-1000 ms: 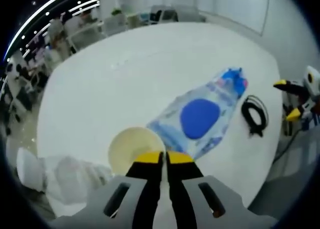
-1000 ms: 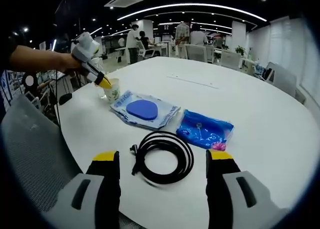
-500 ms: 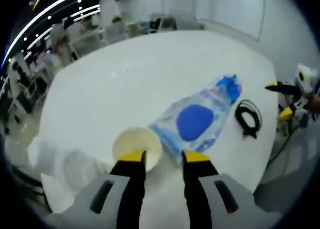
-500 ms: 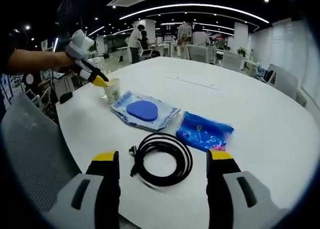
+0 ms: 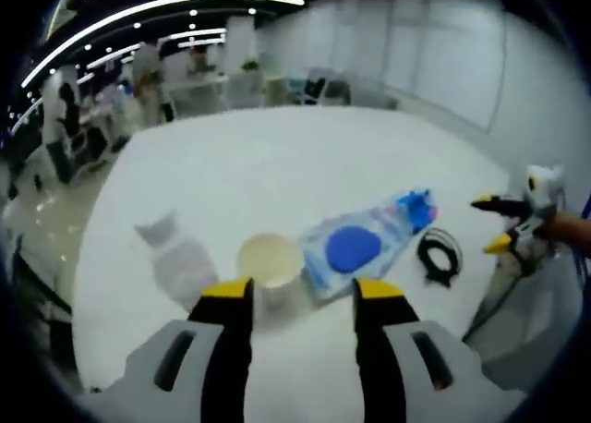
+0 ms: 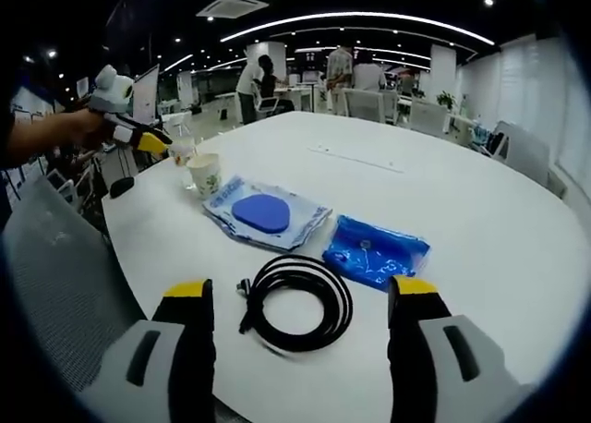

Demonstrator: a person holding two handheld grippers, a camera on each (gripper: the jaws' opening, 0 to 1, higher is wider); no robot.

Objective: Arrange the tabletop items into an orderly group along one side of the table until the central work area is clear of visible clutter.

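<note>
While I hold both grippers off the white table [image 6: 480,211], nothing blocks either one. Four items lie near the table's edge: one paper cup [image 6: 203,175], one clear pack with a blue oval [image 6: 264,212], one blue pouch [image 6: 374,251] and one coiled black cable [image 6: 297,301]. In the right gripper view the cup sits at ten o'clock, the pack just beside it, the pouch at the centre, the cable nearest my right gripper [image 6: 303,294], whose jaws stand wide apart and hold nothing. My left gripper [image 5: 295,292] hangs above the cup [image 5: 269,259], jaws spread and empty; the pack [image 5: 355,249] lies at one o'clock, the cable [image 5: 440,255] at three. Office chairs and people stand beyond the table.
</note>
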